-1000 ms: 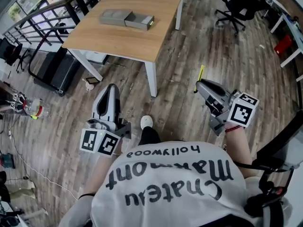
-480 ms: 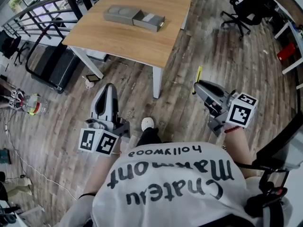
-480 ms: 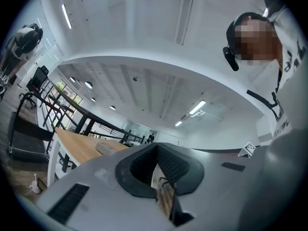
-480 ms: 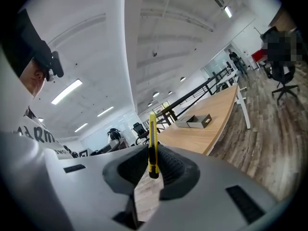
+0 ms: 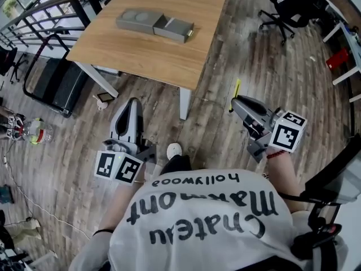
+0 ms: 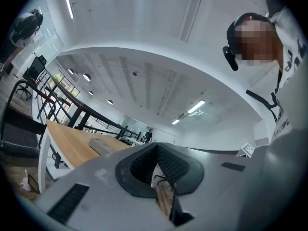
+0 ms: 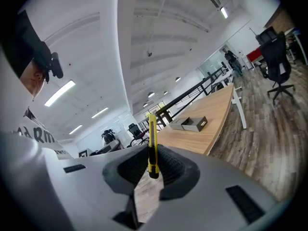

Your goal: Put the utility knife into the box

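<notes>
Utility knife (image 5: 237,89) — long axis straight ahead

The right tool (image 7: 153,163) has a matt grey plastic shell and dark ribbed pads (image 7: 172,165). The utility knife (image 7: 152,141) between them is glossy yellow plastic. Ahead of it, the bench (image 5: 169,44) is smooth pale wood, the box (image 5: 153,25) matt grey, and the floor (image 5: 254,55) grainy grey-brown planks.
</notes>
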